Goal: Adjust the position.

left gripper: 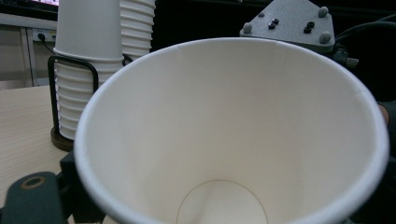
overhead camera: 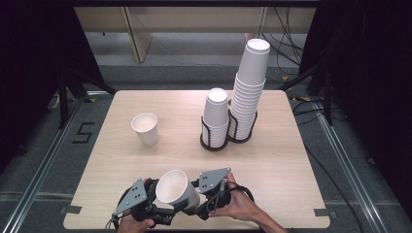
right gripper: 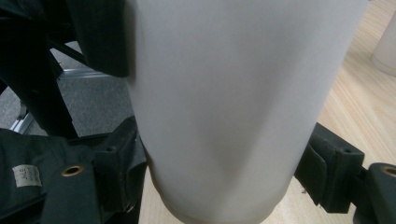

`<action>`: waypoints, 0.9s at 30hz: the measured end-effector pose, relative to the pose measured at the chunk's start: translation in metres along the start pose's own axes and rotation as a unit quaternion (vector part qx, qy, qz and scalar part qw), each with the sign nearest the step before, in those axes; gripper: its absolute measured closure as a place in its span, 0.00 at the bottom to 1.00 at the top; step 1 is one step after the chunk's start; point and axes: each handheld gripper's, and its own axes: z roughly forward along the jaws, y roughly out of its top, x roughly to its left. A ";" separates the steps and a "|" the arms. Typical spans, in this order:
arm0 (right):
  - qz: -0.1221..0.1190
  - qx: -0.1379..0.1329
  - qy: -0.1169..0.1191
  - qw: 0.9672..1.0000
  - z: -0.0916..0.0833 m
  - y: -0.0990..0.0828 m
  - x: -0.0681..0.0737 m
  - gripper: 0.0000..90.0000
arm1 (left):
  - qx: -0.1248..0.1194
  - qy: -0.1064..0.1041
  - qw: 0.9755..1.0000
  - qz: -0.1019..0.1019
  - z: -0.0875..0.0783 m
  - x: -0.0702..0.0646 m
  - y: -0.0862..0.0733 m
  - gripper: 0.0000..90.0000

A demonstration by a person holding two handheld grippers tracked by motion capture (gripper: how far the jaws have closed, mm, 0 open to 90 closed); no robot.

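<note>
A white paper cup (overhead camera: 177,188) is held tilted over the table's near edge, its mouth turned up and to the left. My right gripper (overhead camera: 195,201) is shut on it: in the right gripper view both pads (right gripper: 119,163) press the cup (right gripper: 224,107) just above its base. My left gripper (overhead camera: 163,207) comes in from the left. One of its pads (left gripper: 77,186) lies against the outside of the cup (left gripper: 224,121); the other is hidden behind the cup. In the right gripper view that dark jaw sits on the cup's wall higher up.
A single paper cup (overhead camera: 145,128) stands upright on the wooden table (overhead camera: 272,160) to the left of the middle. Two cup stacks in black wire holders stand at the back right, a shorter stack (overhead camera: 216,119) and a taller, leaning stack (overhead camera: 250,92).
</note>
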 end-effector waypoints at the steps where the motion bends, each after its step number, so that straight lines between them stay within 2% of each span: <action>1: 0.004 0.000 0.002 1.000 0.000 0.000 0.000 0.28 | 0.000 -0.001 1.000 0.000 0.000 0.000 0.000 0.14; 5: 0.015 0.001 0.003 1.000 0.000 -0.001 -0.001 0.26 | -0.002 -0.001 1.000 0.001 -0.001 0.000 0.001 0.16; 8: 0.026 0.013 -0.003 1.000 -0.002 -0.003 -0.004 0.18 | -0.007 0.008 1.000 0.006 -0.003 0.000 0.004 0.17; 9: 0.028 0.019 -0.002 0.999 -0.004 -0.005 -0.005 0.18 | -0.005 0.012 1.000 0.009 -0.004 0.001 0.005 0.17; 10: 0.033 0.023 -0.003 0.999 -0.005 -0.006 -0.005 0.18 | -0.002 0.027 1.000 0.009 -0.005 0.002 0.006 0.17; 12: 0.038 0.030 -0.013 0.999 -0.010 -0.010 -0.008 0.18 | 0.006 0.041 0.999 0.007 -0.006 0.004 0.006 0.17; 13: 0.043 0.035 -0.012 0.998 -0.012 -0.011 -0.008 0.18 | 0.010 0.055 0.998 0.011 -0.007 0.006 0.006 0.17; 15: 0.045 0.044 -0.034 0.997 -0.017 -0.016 -0.010 0.18 | 0.022 0.076 0.997 0.018 -0.008 0.009 0.006 0.17; 17: 0.052 0.048 -0.044 0.997 -0.023 -0.020 -0.013 0.19 | 0.029 0.092 0.995 0.019 -0.008 0.011 0.006 0.17; 18: 0.058 0.046 -0.055 0.996 -0.026 -0.021 -0.014 0.19 | 0.031 0.099 0.994 0.026 -0.008 0.013 0.006 0.17; 19: 0.062 0.045 -0.057 0.995 -0.029 -0.023 -0.015 0.20 | 0.025 0.102 0.994 0.028 -0.007 0.014 0.005 0.17; 21: 0.064 0.048 -0.067 0.995 -0.035 -0.025 -0.016 0.21 | 0.043 0.125 0.991 0.034 -0.010 0.016 0.006 0.17; 23: 0.069 0.053 -0.081 0.993 -0.040 -0.028 -0.018 0.22 | 0.046 0.142 0.988 0.044 -0.010 0.018 0.006 0.17; 24: 0.074 0.051 -0.090 0.992 -0.044 -0.030 -0.019 0.22 | 0.053 0.153 0.986 0.046 -0.011 0.019 0.006 0.17; 26: 0.080 0.051 -0.103 0.990 -0.048 -0.033 -0.021 0.22 | 0.052 0.165 0.984 0.047 -0.011 0.022 0.006 0.17; 27: 0.081 0.055 -0.108 0.989 -0.051 -0.034 -0.022 0.22 | 0.059 0.175 0.982 0.049 -0.012 0.023 0.006 0.17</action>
